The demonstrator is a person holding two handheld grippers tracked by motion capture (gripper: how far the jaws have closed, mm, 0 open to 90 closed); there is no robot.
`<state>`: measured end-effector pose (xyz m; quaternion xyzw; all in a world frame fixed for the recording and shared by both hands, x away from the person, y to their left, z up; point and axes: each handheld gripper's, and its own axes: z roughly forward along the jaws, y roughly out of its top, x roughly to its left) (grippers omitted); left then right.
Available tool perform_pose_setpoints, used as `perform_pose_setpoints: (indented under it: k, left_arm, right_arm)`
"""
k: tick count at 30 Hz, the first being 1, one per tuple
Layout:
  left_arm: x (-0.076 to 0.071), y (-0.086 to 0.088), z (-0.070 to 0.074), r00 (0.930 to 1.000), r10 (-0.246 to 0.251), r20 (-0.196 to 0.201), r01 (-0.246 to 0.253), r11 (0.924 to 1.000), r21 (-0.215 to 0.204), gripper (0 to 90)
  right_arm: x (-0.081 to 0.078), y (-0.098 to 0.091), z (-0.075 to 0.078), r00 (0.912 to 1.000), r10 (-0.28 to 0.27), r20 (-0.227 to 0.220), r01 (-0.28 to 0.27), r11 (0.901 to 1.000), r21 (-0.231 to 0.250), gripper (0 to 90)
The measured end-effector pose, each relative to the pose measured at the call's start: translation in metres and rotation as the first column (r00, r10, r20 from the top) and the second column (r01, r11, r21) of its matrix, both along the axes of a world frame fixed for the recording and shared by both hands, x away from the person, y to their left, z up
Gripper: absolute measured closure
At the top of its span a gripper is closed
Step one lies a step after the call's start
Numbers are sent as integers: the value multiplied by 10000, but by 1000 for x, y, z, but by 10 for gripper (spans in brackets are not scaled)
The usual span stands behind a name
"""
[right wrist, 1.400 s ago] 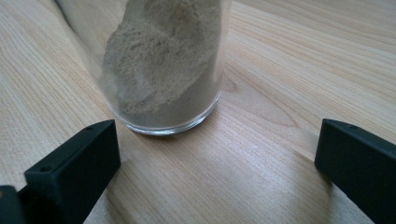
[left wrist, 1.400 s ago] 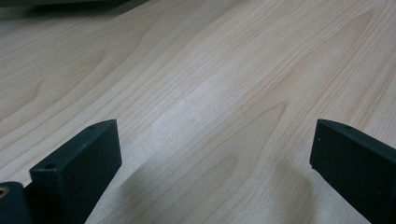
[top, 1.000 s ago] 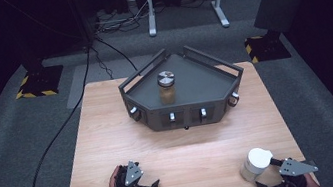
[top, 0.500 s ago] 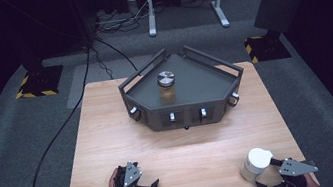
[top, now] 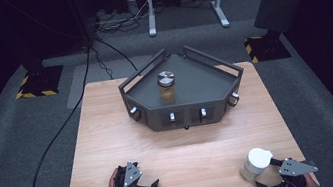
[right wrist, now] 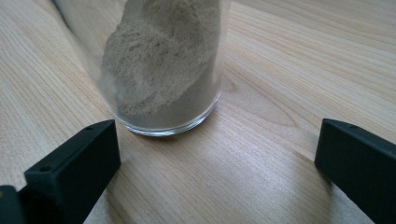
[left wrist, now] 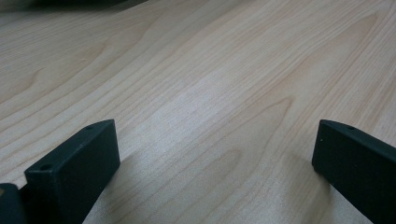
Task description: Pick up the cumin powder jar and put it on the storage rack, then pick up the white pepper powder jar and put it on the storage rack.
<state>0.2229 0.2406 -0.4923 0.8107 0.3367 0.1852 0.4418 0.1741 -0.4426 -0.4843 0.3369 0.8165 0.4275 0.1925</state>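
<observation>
Just before right claw (right wrist: 217,154), jar (right wrist: 163,65)

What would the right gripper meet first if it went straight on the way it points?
Probably the jar of powder: it stands on the table just ahead of the open right gripper, a little toward one jaw. Depth is hard to judge.
</observation>
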Motion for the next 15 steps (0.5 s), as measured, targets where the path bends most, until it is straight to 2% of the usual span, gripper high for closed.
perform_pose_setpoints:
  k: [15]
  left_arm:
    - [0,0,0,10000,31,11,-31,10000,4,8]
  right_arm:
    - [0,-1,0,10000,35,-16,-35,10000,1,0]
